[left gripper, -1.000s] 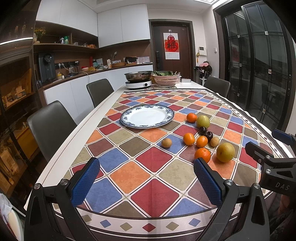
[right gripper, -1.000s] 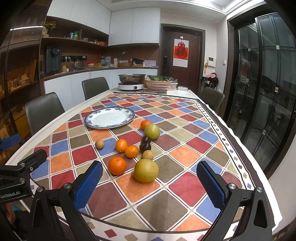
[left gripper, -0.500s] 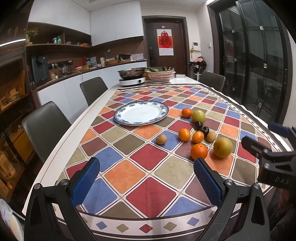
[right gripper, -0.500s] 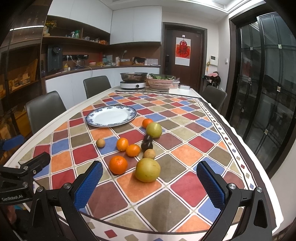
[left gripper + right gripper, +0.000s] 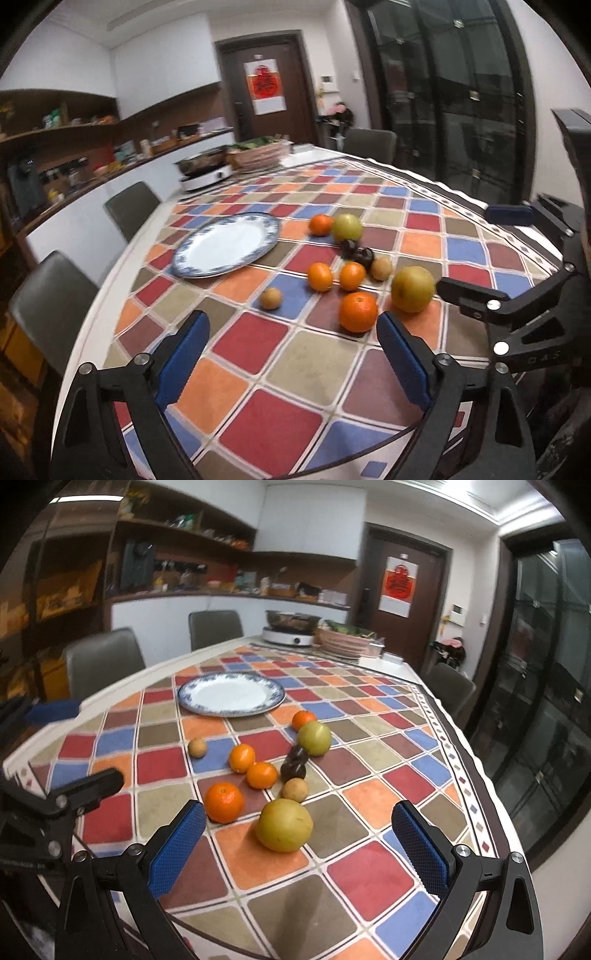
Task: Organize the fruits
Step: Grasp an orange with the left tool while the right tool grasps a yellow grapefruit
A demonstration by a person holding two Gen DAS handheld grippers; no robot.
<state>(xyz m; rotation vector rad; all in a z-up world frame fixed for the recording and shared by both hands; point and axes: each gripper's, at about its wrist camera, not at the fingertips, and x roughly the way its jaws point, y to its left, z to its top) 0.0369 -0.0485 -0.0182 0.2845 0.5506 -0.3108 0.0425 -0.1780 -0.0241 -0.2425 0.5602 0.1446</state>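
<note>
Both grippers over the near end of the table point(image 5: 88, 306), nothing held; left gripper point(image 5: 293, 354) jaws wide apart, blue pads empty, the big orange point(image 5: 358, 311) sits just ahead of its right pad; right gripper point(image 5: 295, 843) jaws also wide apart, empty, the large yellow-green fruit point(image 5: 284, 825) sits between and just ahead of its pads on the cloth, not touched; fruits are all loose on the checkered tablecloth point(image 5: 369, 871), none on the plate point(image 5: 231, 694); blue-rimmed white plate lies flat further up the table, left of the fruit cluster in the left wrist view, bare; cluster from near to far in the right wrist view: large yellow-green fruit, big orange just to its left, small brown fruit point(image 5: 294, 789) just behind it, 2 smaller oranges point(image 5: 262, 774) side by side and about touching, 2 dark plums point(image 5: 293, 770) touching each other, green apple point(image 5: 314, 737) with another orange point(image 5: 303, 720) tucked right behind it; 1 more small brown fruit point(image 5: 197, 747) sits apart on the left side of the cluster, nearer the plate; far end of the table has an induction cooker with a metal pan point(image 5: 291, 622) and a basket of greens point(image 5: 345, 638) beside it; grey chairs point(image 5: 101, 661) along the left edge; both views motion-blurred, fine detail unclear.
</note>
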